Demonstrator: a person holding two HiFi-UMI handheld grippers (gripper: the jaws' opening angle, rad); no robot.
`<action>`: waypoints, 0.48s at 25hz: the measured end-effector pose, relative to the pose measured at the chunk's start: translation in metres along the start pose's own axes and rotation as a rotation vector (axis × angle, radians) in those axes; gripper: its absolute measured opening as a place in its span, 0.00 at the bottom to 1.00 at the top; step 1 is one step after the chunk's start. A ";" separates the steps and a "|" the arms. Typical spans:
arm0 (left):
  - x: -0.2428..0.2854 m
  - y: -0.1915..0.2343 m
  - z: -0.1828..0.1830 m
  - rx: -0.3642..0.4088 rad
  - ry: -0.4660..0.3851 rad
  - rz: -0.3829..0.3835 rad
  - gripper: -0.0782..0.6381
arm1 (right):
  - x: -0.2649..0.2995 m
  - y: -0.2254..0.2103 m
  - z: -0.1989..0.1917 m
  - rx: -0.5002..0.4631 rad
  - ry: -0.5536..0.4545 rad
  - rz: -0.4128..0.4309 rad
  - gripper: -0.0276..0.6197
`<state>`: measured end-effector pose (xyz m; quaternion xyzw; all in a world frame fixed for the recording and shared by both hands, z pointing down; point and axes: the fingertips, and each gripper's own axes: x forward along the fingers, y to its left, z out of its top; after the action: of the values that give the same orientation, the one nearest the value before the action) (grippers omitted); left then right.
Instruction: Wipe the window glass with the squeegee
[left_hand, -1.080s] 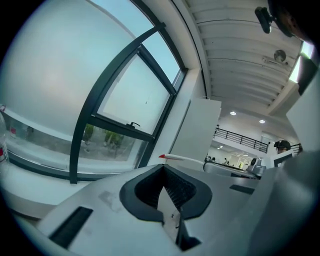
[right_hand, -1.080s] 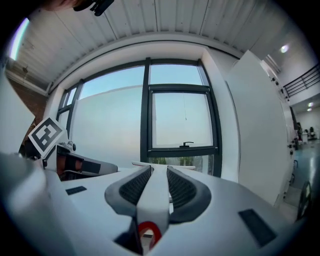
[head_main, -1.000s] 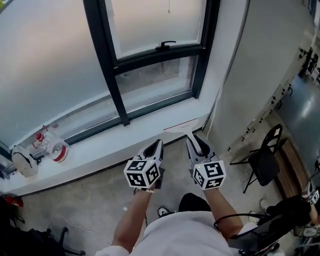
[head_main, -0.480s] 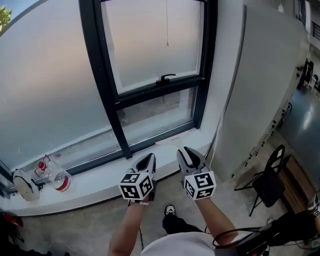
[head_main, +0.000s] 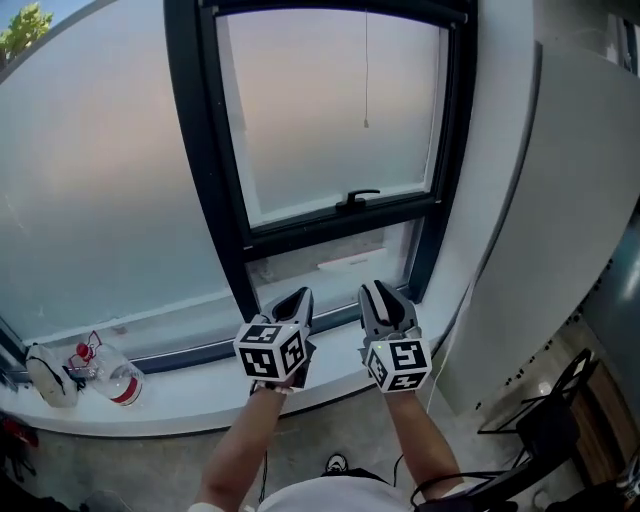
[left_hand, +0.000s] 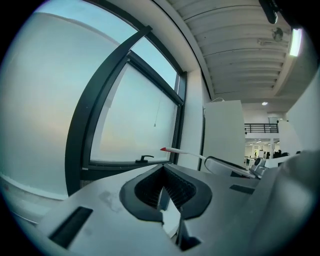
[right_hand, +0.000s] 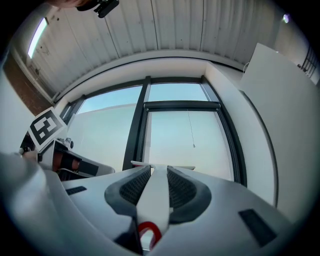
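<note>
My right gripper (head_main: 386, 298) is clamped on the white shaft of the squeegee (head_main: 350, 264). Its blade sits just below the window handle (head_main: 358, 198), by the lower pane, though I can't tell if it touches. My left gripper (head_main: 292, 300), below and left of that handle, has its jaws together on nothing. The risk I see is that, sweeping up the window glass (head_main: 330, 120), the blade snags the handle and twists in my grip.

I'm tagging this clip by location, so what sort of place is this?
Probably a workshop or office building, indoors: a tall dark-framed frosted window over a white sill, a ribbed ceiling with a strip light, and a folding chair.
</note>
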<state>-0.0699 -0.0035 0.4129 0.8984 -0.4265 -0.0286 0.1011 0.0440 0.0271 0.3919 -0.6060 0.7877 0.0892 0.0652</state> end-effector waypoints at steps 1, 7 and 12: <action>0.011 0.007 0.007 0.011 -0.004 0.009 0.11 | 0.014 -0.005 0.001 0.002 -0.012 0.003 0.18; 0.061 0.047 0.048 0.051 -0.032 0.054 0.11 | 0.086 -0.025 0.007 0.031 -0.074 0.025 0.18; 0.091 0.067 0.070 0.093 -0.040 0.050 0.11 | 0.121 -0.030 0.008 0.025 -0.098 0.026 0.18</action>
<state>-0.0723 -0.1260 0.3613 0.8904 -0.4515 -0.0242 0.0514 0.0422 -0.0933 0.3566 -0.5899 0.7923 0.1100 0.1101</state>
